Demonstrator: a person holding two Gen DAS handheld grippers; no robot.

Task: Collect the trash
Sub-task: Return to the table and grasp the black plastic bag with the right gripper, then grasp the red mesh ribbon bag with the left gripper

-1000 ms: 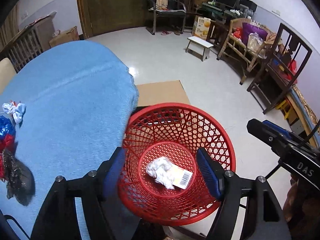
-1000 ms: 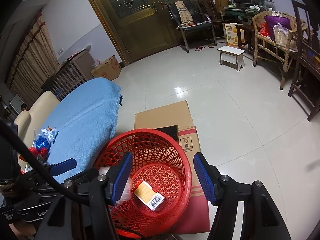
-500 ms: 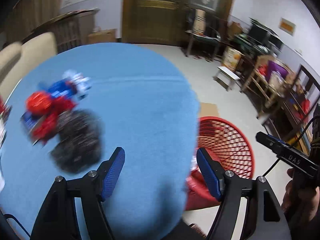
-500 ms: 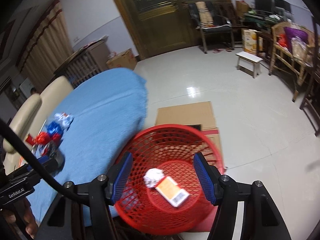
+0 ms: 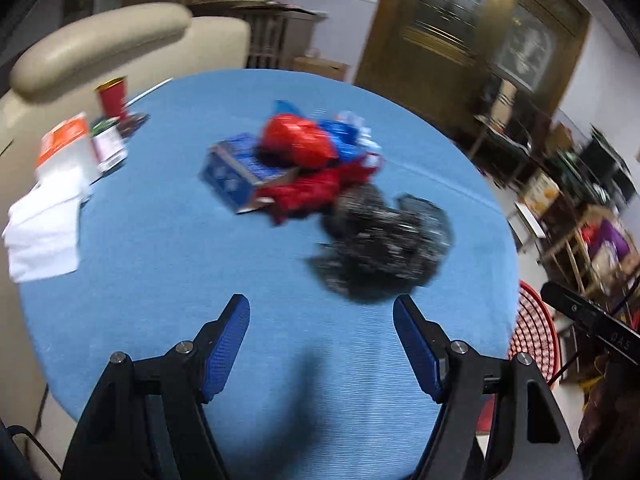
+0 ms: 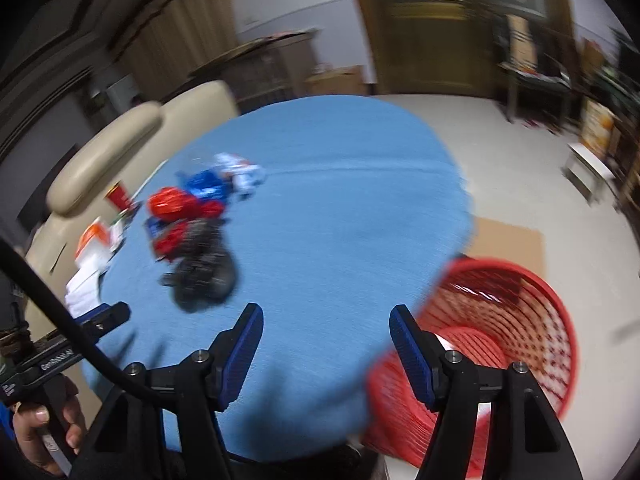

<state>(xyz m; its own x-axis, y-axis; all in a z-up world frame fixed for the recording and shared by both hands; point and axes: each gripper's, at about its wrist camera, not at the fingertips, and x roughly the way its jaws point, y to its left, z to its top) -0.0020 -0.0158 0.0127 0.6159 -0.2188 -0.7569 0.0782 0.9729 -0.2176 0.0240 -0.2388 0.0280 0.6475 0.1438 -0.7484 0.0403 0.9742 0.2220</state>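
On the blue-covered worktop (image 5: 168, 280), mid-surface, a blurred trash pile (image 5: 320, 184) is seen: blue carton (image 5: 236, 172) with long axis running diagonally, red wrappers, black crumpled bag (image 5: 384, 248) nearest. Left gripper (image 5: 322, 344) is held open and empty; right gripper (image 6: 326, 350) is opening, nothing between its jaws. Red basket (image 6: 520, 344) is beside the worktop edge on the floor; contents are blurred.
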